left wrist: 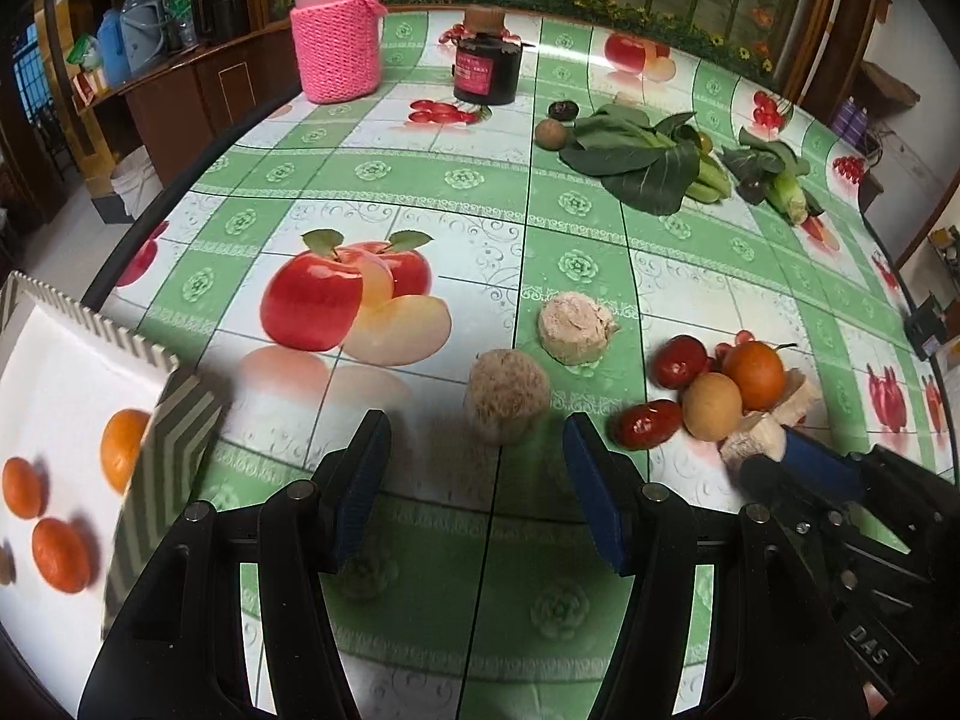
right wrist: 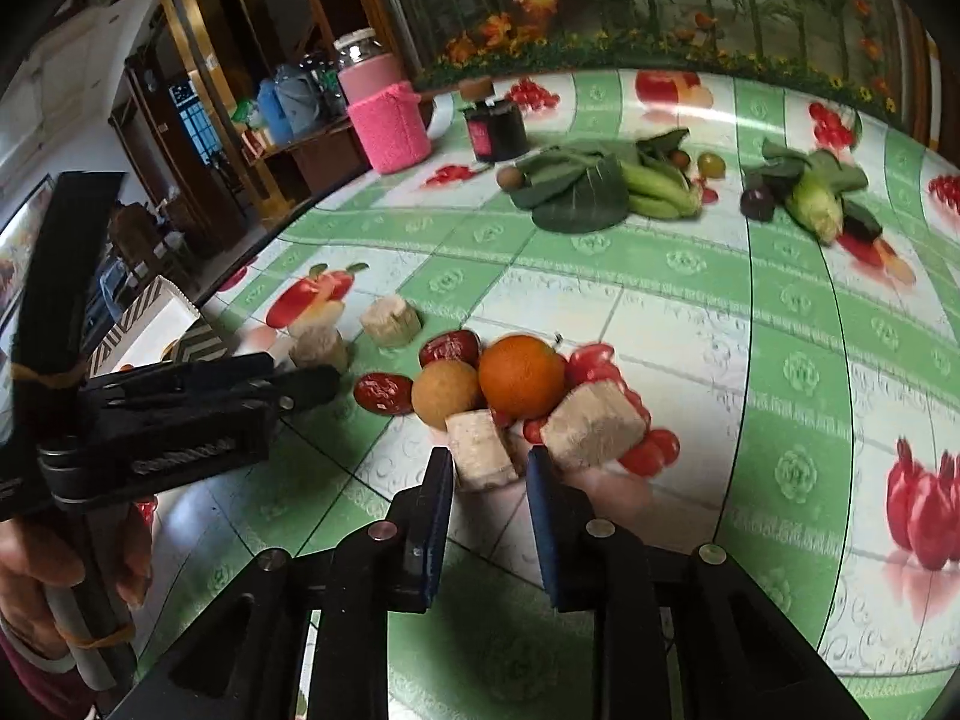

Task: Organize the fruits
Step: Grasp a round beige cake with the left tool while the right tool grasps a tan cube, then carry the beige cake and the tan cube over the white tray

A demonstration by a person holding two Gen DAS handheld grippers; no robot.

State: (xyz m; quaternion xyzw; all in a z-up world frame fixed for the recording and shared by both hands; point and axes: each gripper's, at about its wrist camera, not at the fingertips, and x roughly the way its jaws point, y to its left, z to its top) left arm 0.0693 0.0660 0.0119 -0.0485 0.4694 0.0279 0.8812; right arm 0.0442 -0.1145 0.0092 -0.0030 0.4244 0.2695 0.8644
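Note:
A cluster of fruit lies on the table: an orange (right wrist: 521,376), a tan round fruit (right wrist: 449,399) and two red dates (right wrist: 384,393) (right wrist: 450,347); the cluster also shows in the left wrist view, with the orange (left wrist: 755,375) at its back. My right gripper (right wrist: 487,465) is open, its jaws either side of a pale cut block (right wrist: 480,450) just before the orange. My left gripper (left wrist: 474,438) is open and empty behind a round beige chunk (left wrist: 507,396). A white tray (left wrist: 66,372) with a striped rim holds three small oranges (left wrist: 60,546).
Leafy greens (left wrist: 648,162), a corn cob (left wrist: 789,198) and small dark fruits (left wrist: 563,110) lie at the far side. A pink knitted jar (left wrist: 339,30) and a dark jar (left wrist: 486,69) stand at the back. Another beige chunk (left wrist: 576,327) lies mid-table.

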